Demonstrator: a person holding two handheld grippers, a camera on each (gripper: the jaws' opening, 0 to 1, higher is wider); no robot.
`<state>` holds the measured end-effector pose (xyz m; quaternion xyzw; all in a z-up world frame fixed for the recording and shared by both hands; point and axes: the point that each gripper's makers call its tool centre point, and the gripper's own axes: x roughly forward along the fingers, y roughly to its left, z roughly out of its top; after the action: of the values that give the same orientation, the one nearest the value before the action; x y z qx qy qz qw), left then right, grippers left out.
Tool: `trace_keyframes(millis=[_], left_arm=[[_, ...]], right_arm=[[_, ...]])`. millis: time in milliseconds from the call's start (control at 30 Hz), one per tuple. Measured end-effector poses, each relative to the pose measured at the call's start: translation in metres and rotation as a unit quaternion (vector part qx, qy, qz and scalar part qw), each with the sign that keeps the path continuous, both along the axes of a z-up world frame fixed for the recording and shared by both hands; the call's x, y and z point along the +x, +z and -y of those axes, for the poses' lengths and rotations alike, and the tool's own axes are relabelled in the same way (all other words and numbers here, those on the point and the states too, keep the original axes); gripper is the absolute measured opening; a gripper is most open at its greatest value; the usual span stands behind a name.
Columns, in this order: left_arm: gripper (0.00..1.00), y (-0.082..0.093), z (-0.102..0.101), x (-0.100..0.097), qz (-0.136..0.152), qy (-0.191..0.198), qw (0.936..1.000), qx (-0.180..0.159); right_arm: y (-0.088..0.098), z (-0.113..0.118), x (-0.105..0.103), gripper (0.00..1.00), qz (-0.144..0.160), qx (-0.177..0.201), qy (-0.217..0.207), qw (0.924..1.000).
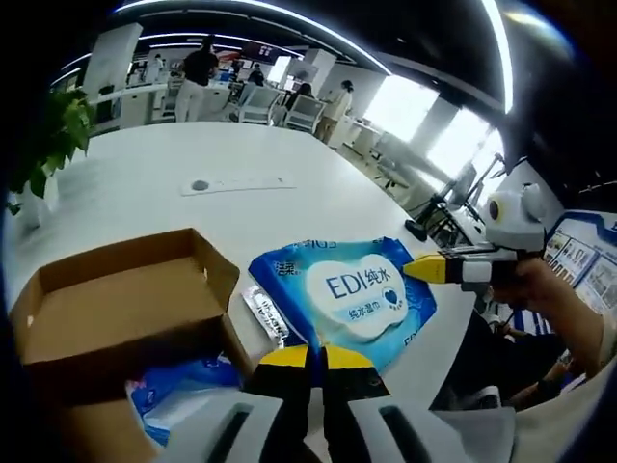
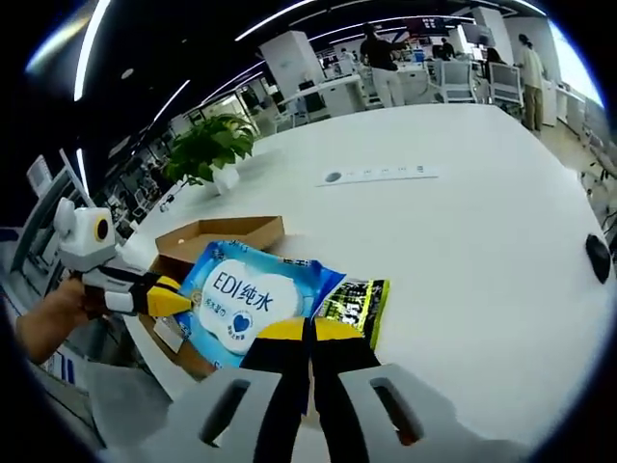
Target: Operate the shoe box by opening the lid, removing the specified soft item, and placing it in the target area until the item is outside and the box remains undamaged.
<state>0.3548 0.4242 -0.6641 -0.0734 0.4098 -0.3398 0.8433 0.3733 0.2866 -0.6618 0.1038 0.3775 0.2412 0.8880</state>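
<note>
Mid-frame in both views, the wipes pack (image 1: 359,294) is out of the opened box (image 1: 116,309), both hand-held grippers (image 1: 316,359) (image 2: 310,333) clamped on it. Just needs setting down on the table (image 2: 463,231).

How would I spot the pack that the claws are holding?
Find the big white table, then the open brown box near its edge. Right beside the box, both claws, left and right, pinch a soft blue wipes pack. It alone has a white oval label with a blue heart.
</note>
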Motion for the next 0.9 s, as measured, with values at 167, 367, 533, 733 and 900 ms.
trace_keyframes(millis=[167, 367, 533, 733, 900], left_arm=[[0.02, -0.007, 0.006, 0.005, -0.005, -0.002, 1.0000, 0.007], [0.02, -0.017, 0.009, 0.016, -0.012, -0.006, 0.9997, 0.018], [0.02, -0.028, 0.011, 0.023, -0.019, -0.013, 0.9992, 0.034], [0.02, -0.036, 0.012, 0.030, -0.019, -0.021, 0.9981, 0.055], [0.02, -0.045, 0.013, 0.033, -0.017, -0.033, 0.9959, 0.083]], right_arm=[[-0.010, 0.004, 0.008, 0.00, -0.009, -0.005, 0.001, 0.9999], [-0.023, 0.008, 0.020, 0.00, -0.021, -0.010, 0.005, 0.9997], [-0.033, 0.008, 0.027, 0.00, -0.032, -0.013, 0.010, 0.9994], [-0.046, 0.008, 0.037, 0.00, -0.042, -0.013, 0.013, 0.9989], [-0.057, 0.008, 0.043, 0.00, -0.052, -0.012, 0.017, 0.9984]])
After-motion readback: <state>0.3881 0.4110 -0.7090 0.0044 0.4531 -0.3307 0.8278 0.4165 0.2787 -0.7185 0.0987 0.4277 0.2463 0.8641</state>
